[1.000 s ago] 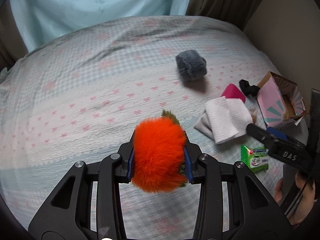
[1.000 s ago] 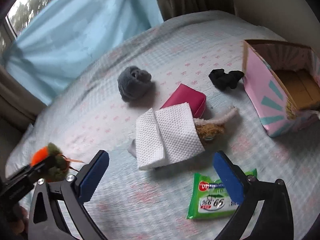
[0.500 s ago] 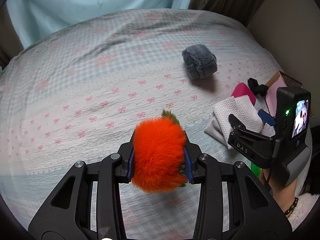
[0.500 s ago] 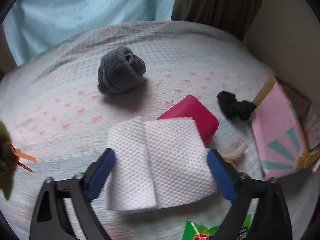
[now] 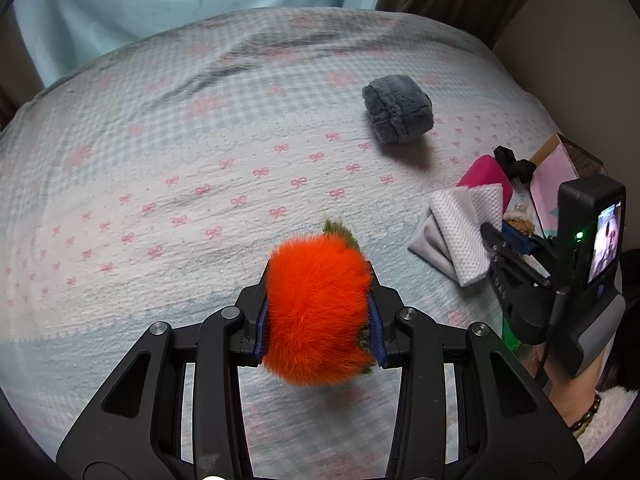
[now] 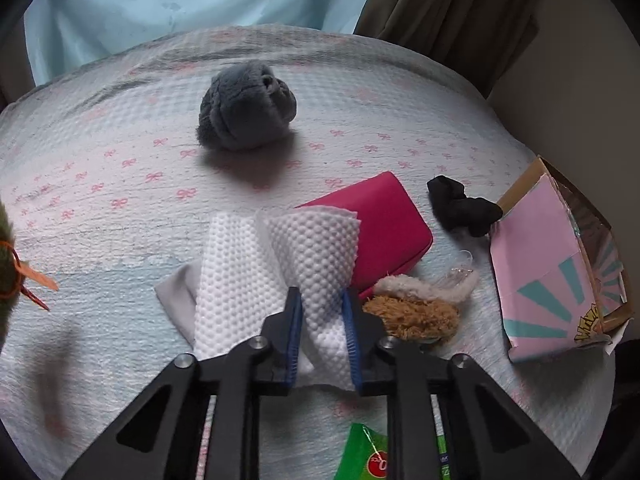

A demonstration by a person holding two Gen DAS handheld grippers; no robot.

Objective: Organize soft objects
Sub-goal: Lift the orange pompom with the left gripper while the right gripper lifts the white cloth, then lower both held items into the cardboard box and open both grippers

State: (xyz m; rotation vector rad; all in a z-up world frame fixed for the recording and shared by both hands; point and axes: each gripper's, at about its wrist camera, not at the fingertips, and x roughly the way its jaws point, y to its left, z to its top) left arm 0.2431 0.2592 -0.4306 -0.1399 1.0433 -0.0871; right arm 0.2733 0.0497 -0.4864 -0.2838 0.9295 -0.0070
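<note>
The right tongs (image 6: 320,332) are closing on the bunched white cloth (image 6: 276,276) between them (left tongs (image 5: 318,316) clamp the orange plush toy (image 5: 316,312)).

On the bed (image 6: 120,240) the rolled plush cloth (image 6: 246,110) sits farthest back, with the pouch (image 6: 384,232) nearer and to its right, and the folded towel (image 6: 256,280) overlaps the pouch's near-left edge. Right of the towel lies a shaggy plush toy (image 6: 412,312), touching the pouch's near side, and the small dark cloth (image 6: 460,208) lies behind it, just beside the open box (image 6: 552,264) at the far right. Nearest of all is the wipes pack (image 6: 368,456), while the furry carrot toy (image 5: 316,312) is well to the left of the towel.
</note>
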